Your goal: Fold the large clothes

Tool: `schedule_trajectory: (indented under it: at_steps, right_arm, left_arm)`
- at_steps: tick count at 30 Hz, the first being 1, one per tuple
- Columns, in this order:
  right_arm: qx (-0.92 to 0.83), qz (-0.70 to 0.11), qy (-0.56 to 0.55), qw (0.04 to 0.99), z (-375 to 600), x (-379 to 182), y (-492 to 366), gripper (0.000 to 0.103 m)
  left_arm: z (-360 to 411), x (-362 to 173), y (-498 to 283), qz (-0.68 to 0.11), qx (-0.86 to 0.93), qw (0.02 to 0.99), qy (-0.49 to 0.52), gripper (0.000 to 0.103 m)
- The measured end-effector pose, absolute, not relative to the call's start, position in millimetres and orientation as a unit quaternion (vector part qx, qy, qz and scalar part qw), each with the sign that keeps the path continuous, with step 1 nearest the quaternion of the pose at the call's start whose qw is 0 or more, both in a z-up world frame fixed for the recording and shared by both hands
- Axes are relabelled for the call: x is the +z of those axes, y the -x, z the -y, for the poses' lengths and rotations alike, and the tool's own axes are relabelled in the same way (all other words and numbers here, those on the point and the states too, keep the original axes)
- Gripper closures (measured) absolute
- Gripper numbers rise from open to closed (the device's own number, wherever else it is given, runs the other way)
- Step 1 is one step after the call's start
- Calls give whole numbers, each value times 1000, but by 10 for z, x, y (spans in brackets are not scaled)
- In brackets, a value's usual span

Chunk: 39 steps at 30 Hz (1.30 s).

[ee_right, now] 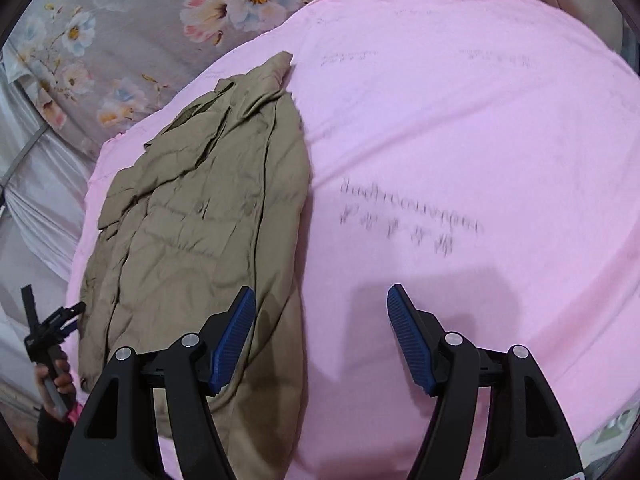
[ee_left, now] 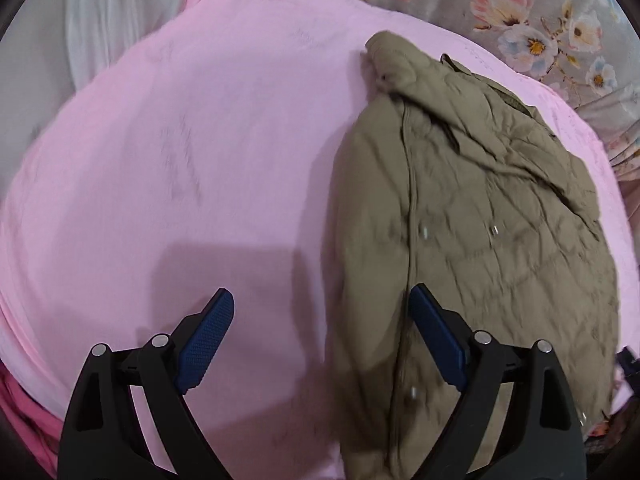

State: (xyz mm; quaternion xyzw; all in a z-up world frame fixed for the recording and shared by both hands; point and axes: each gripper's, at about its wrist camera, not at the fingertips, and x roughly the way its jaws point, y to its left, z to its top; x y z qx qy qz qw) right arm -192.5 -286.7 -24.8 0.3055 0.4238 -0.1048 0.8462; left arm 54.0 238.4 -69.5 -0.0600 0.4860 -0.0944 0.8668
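Left tongs (ee_left: 322, 334), left wrist view: blue pads stand wide apart, nothing between them. One pad hangs over the bare pink sheet (ee_left: 180, 160), the other over the near left edge of the jacket (ee_left: 472, 220); contact with the cloth cannot be told. The jacket is olive-khaki, quilted, and lies in a long, roughly folded bundle on the right half of the sheet, with a seam and a few metal snaps running down it. A flowered bedspread (ee_left: 532, 28) shows beyond the far edge.

Right wrist view: right tongs (ee_right: 320, 338) also apart and empty, one pad above the jacket's (ee_right: 200, 216) near right edge, the other over the sheet (ee_right: 460, 120). The jacket lies on the left half here, collar end far, hem end near. At the left border a hand (ee_right: 54, 380) grips the other tool's handle.

Handling, judged: soft, puffy, light for its bulk; shell fabric looks smooth, likely slippery, so a thin pinch may slide off. Best hold: near hem corners or the doubled edge, taking several layers at once, clear of snaps.

Writing: dark printed lines on the sheet, right of the jacket; motion blur makes them unreadable. No brand label seen.
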Motion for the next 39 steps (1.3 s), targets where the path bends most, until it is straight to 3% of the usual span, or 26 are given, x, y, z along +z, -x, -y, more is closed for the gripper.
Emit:
schedule_trajectory:
  at_steps: [14,16,18,19,20,21,24,34,39]
  right_arm:
    - [4,-400,-347,848,2297,-366,2383,34]
    - [12,-395,-360,845,2286,-396,2363,42]
    - [5,-395,-365,843,2274,-430,2331,58]
    - [0,-396,-365,842,2272,-439,2327,76]
    - [0,-396,-367,842,2277,-447,2329,84]
    - [6,-392,-371,842,2285,-437,2347,87]
    - [25,-359,-359,861,2255,-238,2443,93]
    - [90,-177,-311,929,2167,957,2919,96]
    - [94,-124,-277,948,2189,1421,2697,96]
  left_arm:
    - [-2222,-746,120,-488,-181,843,137,16]
    - [-2170,-748,124,-488,-194,840,140,27]
    - [-2122,-750,104,-491,-193,838,141,51]
    - [-2117,-747,90,-492,-195,837,143,61]
    - [-2128,-729,99,-492,-197,836,146,74]
    - [-2146,-703,98,-490,-197,836,147,83]
    - [-2238,-505,198,-470,-207,845,149,95]
    - [-2496,618,878,-342,-260,890,154,98]
    - [-2352,1064,741,-287,-266,911,129,98]
